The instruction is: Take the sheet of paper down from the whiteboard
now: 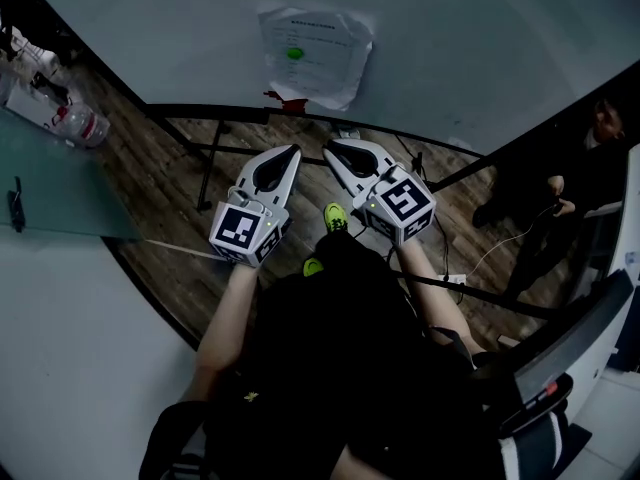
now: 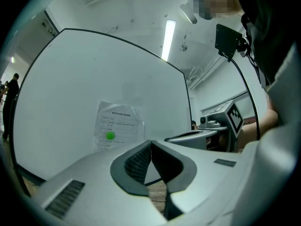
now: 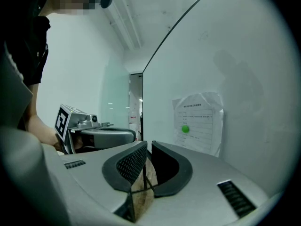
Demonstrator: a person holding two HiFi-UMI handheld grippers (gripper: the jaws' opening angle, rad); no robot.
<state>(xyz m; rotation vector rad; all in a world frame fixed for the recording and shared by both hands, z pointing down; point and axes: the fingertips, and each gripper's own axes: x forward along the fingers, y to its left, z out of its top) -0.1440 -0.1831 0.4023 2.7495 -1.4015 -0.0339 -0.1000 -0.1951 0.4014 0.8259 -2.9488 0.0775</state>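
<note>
Left claw (image 2: 151, 142): shut, tips met, nothing between them; held in front of the whiteboard (image 1: 450, 38), off its face.
Right claw (image 3: 148, 144): jaws a narrow crack apart, empty; in front of the whiteboard too, just beside the left claw.
Cubes (image 1: 243, 230): one at the back of each claw, with black-and-white square markers; no letters on them.
Paper: a crinkled white sheet (image 1: 315, 53) flat on the whiteboard's face, near its lower edge.
Dot: a round green spot (image 1: 295, 54) on the paper's upper half.
Writing: a printed heading and ruled lines of text on the paper, too small to read.
Paper to claws: ahead of both tips and well apart from them. The left gripper view shows it left of the tips, the right gripper view to their right.
Red thing (image 1: 283, 98): at the whiteboard's lower edge, just under the paper; what it is I cannot tell.
Bottle (image 1: 80, 123): clear plastic, lying off the whiteboard's left end.
Person (image 1: 560, 183): dark clothes, standing past the whiteboard's right end.
Floor (image 1: 190, 218): wood planks under the whiteboard's stand.
</note>
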